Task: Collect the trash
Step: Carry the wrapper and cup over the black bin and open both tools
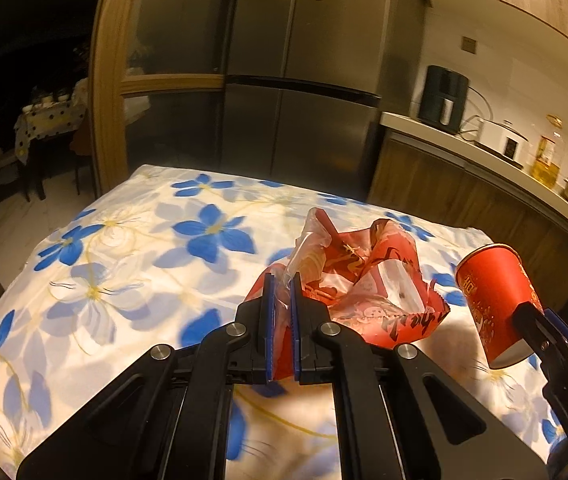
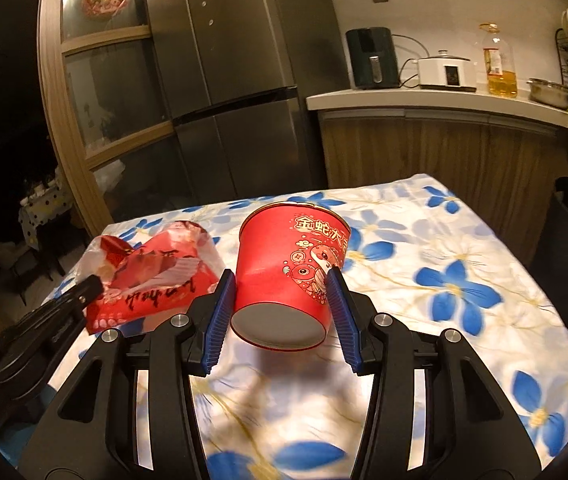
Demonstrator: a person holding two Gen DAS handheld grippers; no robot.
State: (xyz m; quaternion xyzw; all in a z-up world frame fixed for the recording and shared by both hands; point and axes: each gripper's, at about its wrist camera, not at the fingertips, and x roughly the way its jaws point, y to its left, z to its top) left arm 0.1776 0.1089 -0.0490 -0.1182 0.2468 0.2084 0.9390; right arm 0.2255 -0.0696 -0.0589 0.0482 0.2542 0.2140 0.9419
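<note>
Your left gripper [image 1: 283, 300] is clamped tight on the red plastic wrapper [image 1: 364, 292], held up off the flowered tablecloth [image 1: 124, 264]. Your right gripper [image 2: 280, 300] pinches the red paper cup [image 2: 290, 264] between its blue pads (cup tilted, base toward the camera), lifted clear of the cloth. Wrapper and cup sit side by side, near but apart. Fridge [image 2: 236, 80] behind.

Table [image 2: 424, 272] (blue-flowered cloth [image 1: 124, 264])
</note>
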